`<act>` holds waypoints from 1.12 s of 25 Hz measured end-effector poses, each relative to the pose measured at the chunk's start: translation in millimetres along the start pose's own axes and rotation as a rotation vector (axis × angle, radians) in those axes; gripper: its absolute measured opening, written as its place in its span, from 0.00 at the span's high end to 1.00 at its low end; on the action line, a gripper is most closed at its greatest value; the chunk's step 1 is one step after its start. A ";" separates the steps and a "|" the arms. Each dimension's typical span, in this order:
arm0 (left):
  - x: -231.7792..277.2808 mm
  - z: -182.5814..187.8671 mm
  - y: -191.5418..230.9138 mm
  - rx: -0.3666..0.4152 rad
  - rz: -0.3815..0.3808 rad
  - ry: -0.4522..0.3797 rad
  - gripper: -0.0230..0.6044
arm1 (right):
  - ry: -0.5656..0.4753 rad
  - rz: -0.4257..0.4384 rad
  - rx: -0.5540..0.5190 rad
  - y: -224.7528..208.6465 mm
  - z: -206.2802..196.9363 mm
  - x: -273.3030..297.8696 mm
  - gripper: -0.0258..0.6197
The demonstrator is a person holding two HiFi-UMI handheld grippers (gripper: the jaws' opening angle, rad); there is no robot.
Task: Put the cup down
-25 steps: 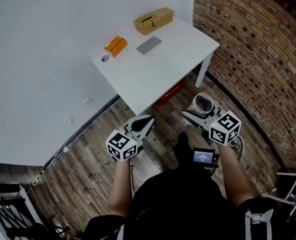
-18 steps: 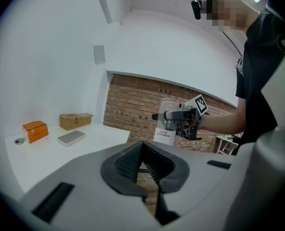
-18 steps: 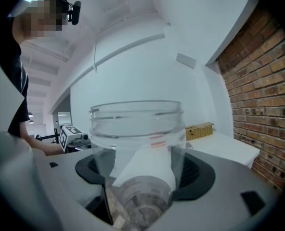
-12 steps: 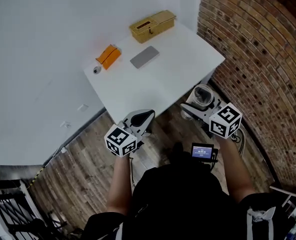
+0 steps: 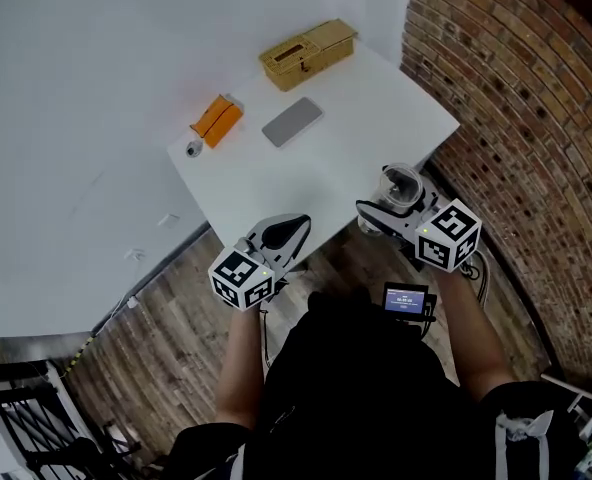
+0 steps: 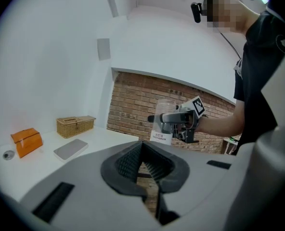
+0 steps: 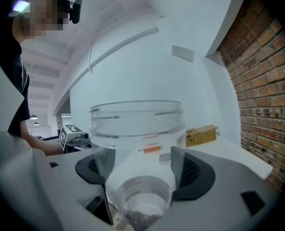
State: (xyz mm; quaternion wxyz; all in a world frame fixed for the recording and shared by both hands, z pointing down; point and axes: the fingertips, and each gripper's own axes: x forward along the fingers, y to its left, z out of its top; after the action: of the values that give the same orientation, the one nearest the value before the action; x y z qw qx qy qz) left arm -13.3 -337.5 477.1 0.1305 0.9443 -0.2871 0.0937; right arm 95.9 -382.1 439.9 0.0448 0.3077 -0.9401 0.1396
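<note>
cup [image 7: 137, 129]: one; between right tongs [image 5: 388, 208]

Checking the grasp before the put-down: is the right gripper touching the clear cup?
Touching. In the right gripper view the right gripper has the clear cup between its jaws, both pressed against its sides.

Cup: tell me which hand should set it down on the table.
Right. The right claw grips the clear cup, close to the white table's near edge. The left claw is shut and holds nothing.
</note>
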 end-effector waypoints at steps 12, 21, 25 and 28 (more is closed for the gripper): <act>-19.6 9.9 19.5 -0.025 -0.105 -0.054 0.95 | -0.040 0.003 -0.011 37.1 24.1 53.3 0.39; -13.6 28.4 31.7 -0.043 -0.075 -0.121 0.95 | -0.058 0.043 -0.026 27.1 40.4 60.4 0.39; -11.1 28.3 33.1 -0.045 -0.063 -0.122 0.95 | -0.060 0.068 -0.020 25.7 41.0 64.7 0.39; -10.2 27.0 34.5 -0.051 -0.052 -0.118 0.95 | -0.058 0.089 -0.008 24.8 38.7 67.7 0.39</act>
State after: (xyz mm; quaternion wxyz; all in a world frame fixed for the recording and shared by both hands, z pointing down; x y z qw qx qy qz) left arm -38.4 -367.9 455.5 0.1396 0.9517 -0.2721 0.0272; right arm 26.7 -412.5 408.6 0.0124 0.2693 -0.9543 0.1289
